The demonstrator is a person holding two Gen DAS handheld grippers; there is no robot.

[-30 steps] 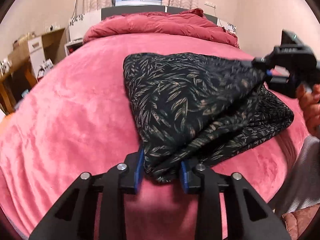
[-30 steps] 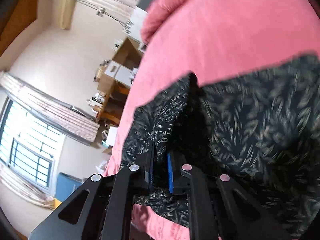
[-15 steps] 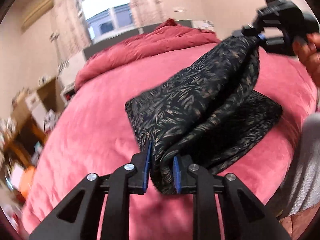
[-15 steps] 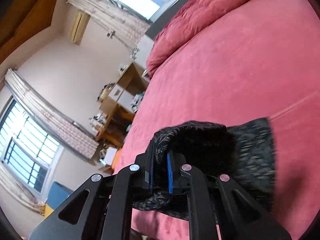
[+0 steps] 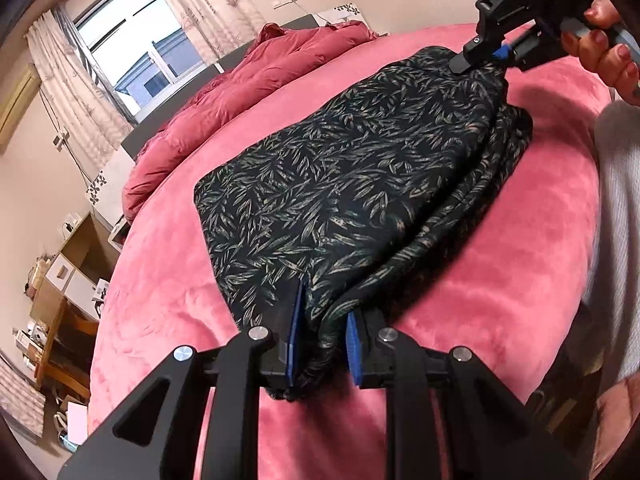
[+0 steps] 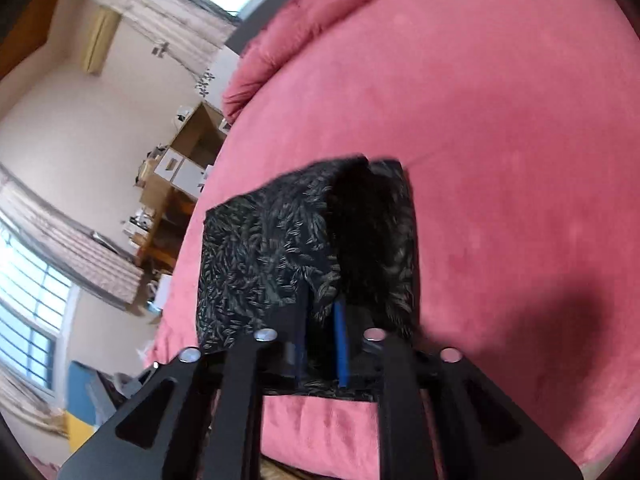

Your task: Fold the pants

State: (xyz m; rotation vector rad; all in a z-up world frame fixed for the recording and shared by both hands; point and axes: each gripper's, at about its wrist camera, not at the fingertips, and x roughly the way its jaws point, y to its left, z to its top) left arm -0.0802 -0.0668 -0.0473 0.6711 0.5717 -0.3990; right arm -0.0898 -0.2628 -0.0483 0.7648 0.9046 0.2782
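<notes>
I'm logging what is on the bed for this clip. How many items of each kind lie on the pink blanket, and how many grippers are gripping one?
Patterned pants: 1
Red duvet, bunched at the head of the pink blanket: 1
Grippers shut on the pants: 2, left gripper and right gripper
Total: 4

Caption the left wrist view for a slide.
Both grippers, left and right, pinch opposite ends of the leaf-print pants on a pink bed.
</notes>
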